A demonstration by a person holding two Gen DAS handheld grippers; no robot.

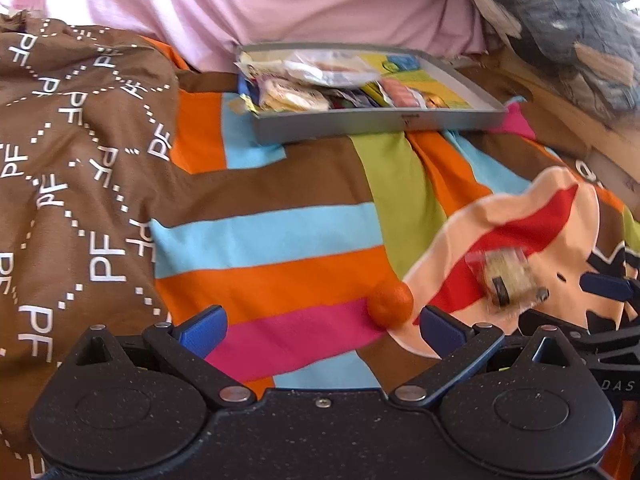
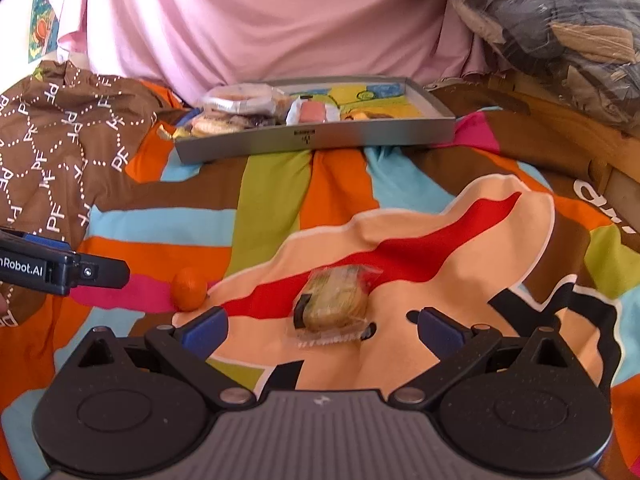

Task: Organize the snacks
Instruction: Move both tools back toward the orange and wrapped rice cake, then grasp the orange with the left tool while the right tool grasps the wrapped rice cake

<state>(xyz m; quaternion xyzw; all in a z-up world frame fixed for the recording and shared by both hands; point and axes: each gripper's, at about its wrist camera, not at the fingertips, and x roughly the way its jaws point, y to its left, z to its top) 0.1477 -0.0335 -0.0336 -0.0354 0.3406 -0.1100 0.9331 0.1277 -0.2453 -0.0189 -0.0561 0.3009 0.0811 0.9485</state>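
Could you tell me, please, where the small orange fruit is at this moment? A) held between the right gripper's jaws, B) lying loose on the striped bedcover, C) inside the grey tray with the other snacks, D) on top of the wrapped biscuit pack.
B: the orange fruit lies on the striped bedcover, apart from the wrapped biscuit pack and well short of the grey tray.

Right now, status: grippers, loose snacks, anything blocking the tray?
Left gripper open, empty; right gripper open, empty. Wrapped cookie pack and orange loose on bedspread, outside grey tray. Path to tray unobstructed.
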